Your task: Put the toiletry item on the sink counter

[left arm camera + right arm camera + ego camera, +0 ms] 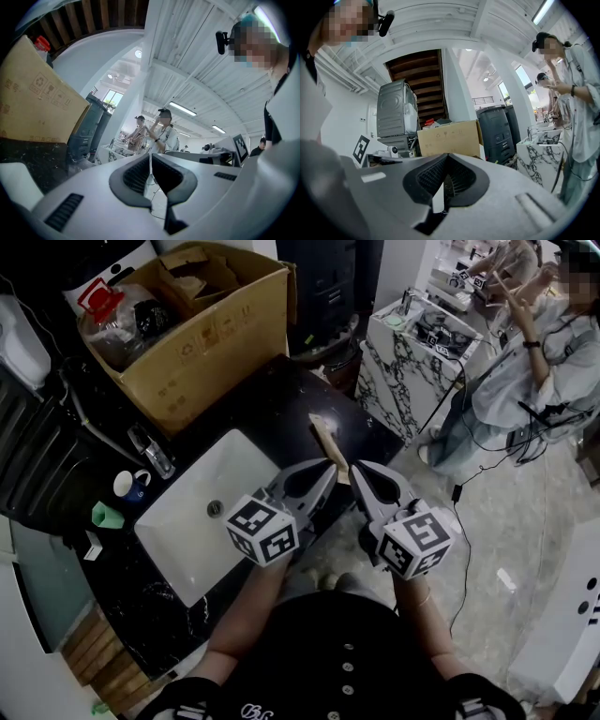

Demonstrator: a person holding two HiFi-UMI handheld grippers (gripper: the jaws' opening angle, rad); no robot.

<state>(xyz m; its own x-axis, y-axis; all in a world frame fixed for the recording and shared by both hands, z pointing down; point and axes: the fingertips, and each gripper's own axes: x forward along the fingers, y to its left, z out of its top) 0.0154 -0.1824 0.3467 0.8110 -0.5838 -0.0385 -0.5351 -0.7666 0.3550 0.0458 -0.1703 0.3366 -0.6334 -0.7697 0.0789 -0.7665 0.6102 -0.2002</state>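
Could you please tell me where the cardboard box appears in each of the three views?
Head view: cardboard box, upper left.
Left gripper view: cardboard box, left edge, only one side showing.
Right gripper view: cardboard box, centre, in the distance.
Shared landmark: the red cap above the box's top, in all three.

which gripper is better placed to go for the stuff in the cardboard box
Probably the left gripper: the cardboard box sits on its side, past the sink. The right gripper would have to reach across the left one. Both are shut and empty.
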